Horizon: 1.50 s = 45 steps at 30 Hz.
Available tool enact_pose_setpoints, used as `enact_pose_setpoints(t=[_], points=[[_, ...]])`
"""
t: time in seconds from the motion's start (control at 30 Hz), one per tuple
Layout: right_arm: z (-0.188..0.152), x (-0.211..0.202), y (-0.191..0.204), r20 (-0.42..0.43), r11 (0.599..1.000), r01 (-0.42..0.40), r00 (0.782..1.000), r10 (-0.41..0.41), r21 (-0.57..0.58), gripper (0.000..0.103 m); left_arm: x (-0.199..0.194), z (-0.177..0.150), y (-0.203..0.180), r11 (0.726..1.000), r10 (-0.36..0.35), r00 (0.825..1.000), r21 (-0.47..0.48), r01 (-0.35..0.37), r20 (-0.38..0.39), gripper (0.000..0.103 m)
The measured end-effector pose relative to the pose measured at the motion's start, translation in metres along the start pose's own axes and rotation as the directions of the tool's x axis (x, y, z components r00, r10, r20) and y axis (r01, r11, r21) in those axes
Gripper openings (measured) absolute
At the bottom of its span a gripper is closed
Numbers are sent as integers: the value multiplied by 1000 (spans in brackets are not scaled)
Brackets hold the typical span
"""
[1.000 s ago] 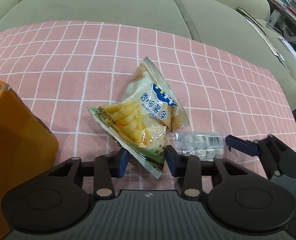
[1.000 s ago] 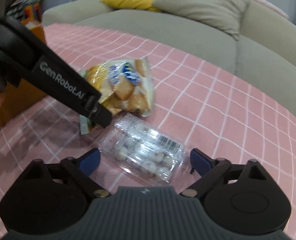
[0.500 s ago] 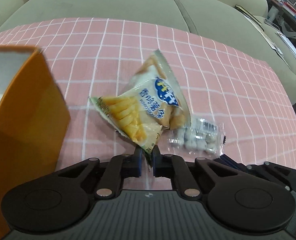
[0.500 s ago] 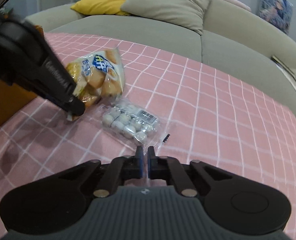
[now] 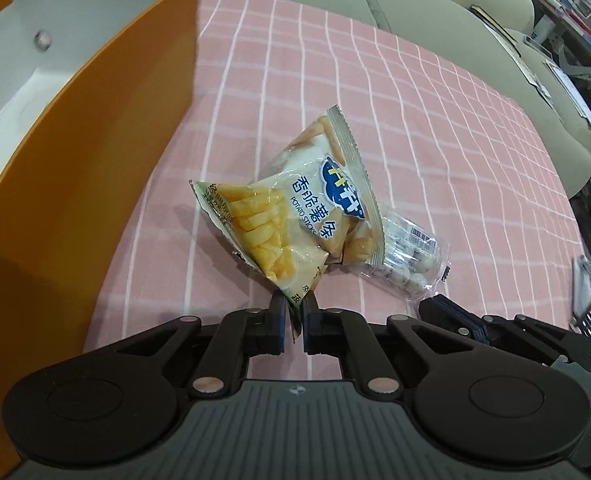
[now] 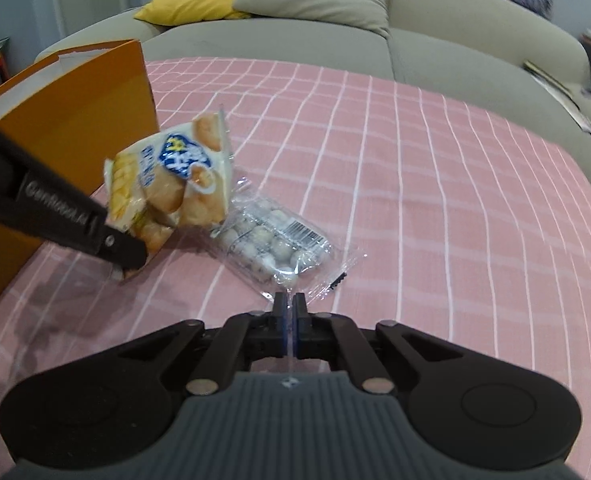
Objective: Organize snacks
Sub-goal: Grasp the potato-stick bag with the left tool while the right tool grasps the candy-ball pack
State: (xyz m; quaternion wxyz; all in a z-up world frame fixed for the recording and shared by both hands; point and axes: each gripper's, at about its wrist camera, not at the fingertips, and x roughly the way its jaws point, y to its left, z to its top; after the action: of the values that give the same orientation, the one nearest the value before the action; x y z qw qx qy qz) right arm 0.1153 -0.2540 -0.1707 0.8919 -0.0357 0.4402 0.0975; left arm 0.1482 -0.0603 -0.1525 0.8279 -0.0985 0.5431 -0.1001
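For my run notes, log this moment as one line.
left gripper: shut on potato sticks bag corner | right gripper: shut on clear candy pack edge | orange box: left of bag

At the bottom centre of the frame the right gripper (image 6: 290, 304) pinched the edge of a clear pack of round white sweets (image 6: 273, 242) lying on the pink checked cloth (image 6: 435, 200). From the left, the left gripper (image 6: 129, 254) clamped a corner of the potato stick bag (image 6: 171, 184), beside an orange box (image 6: 67, 120). A grey sofa (image 6: 435, 32) filled the top.
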Motion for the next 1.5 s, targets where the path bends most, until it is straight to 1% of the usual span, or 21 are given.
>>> enact_pose_setpoints(t=[0.27, 0.47, 0.53, 0.6, 0.63, 0.67, 0.7, 0.73, 0.77, 0.8, 0.83, 0.87, 0.93, 1.03, 1.1, 1.17, 1.2, 1.3, 1.43, 1.5], points=[[-23, -28, 17, -85, 997, -11, 996, 18, 76, 0, -15, -43, 11, 996, -44, 995, -81, 37, -86, 7], [-36, -42, 29, -126, 993, -34, 991, 49, 114, 0, -17, -55, 9, 995, -77, 989, -76, 68, -125, 9], [-40, -46, 31, -121, 993, -46, 991, 59, 111, 0, -18, -57, 9, 994, -86, 988, -74, 77, -132, 18], [-40, -50, 32, -108, 993, -60, 992, 71, 103, 0, -23, -57, 10, 995, -86, 989, -65, 79, -119, 21], [-40, -53, 33, -96, 994, -61, 993, 70, 93, 3, -26, -59, 9, 996, -80, 990, -52, 74, -114, 26], [-41, -58, 33, -83, 995, -63, 994, 70, 82, 4, -29, -60, 10, 997, -73, 991, -39, 69, -108, 29], [-42, -62, 32, -67, 995, -73, 995, 77, 70, 7, -33, -61, 8, 998, -65, 993, -23, 63, -98, 37], [-43, -66, 30, -53, 995, -84, 995, 87, 60, 17, -37, -61, 7, 998, -58, 995, -3, 58, -86, 44], [-42, -67, 29, -37, 994, -95, 995, 97, 47, 25, -42, -63, 7, 998, -56, 996, 19, 57, -76, 47], [-43, -71, 28, -15, 995, -100, 995, 101, 30, 36, -47, -62, 5, 998, -52, 997, 44, 55, -63, 52], [-44, -76, 25, 2, 995, -99, 995, 99, 14, 41, -51, -64, 3, 996, -50, 998, 67, 53, -48, 55], [-44, -78, 24, 14, 995, -99, 995, 99, -9, 43, -56, -63, 1, 995, -48, 998, 90, 51, -34, 58], [-42, -79, 23, 29, 994, -100, 994, 102, -44, 55, -63, -62, -2, 990, -42, 999, 132, 41, -1, 68], [-40, -76, 19, 37, 990, -104, 993, 108, -99, 67, -70, -55, -7, 981, -35, 998, 191, 25, 49, 76], [-38, -73, 19, 41, 983, -101, 993, 108, -151, 70, -69, -49, -11, 976, -30, 998, 217, 16, 61, 79], [-35, -67, 22, 39, 974, -99, 993, 109, -203, 73, -64, -41, -16, 968, -21, 998, 250, 6, 54, 81], [-33, -63, 23, 36, 968, -102, 993, 113, -229, 77, -61, -38, -19, 963, -13, 999, 270, -1, 50, 81], [-29, -52, 25, 26, 948, -121, 991, 134, -294, 81, -50, -30, -26, 942, 5, 999, 335, -17, 37, 82], [-24, -39, 26, -1, 928, -154, 987, 164, -338, 85, -40, -23, -28, 914, 18, 1000, 406, -19, 7, 85], [-23, -33, 25, -9, 922, -171, 984, 179, -348, 86, -33, -21, -30, 904, 23, 1000, 428, -15, -12, 86]])
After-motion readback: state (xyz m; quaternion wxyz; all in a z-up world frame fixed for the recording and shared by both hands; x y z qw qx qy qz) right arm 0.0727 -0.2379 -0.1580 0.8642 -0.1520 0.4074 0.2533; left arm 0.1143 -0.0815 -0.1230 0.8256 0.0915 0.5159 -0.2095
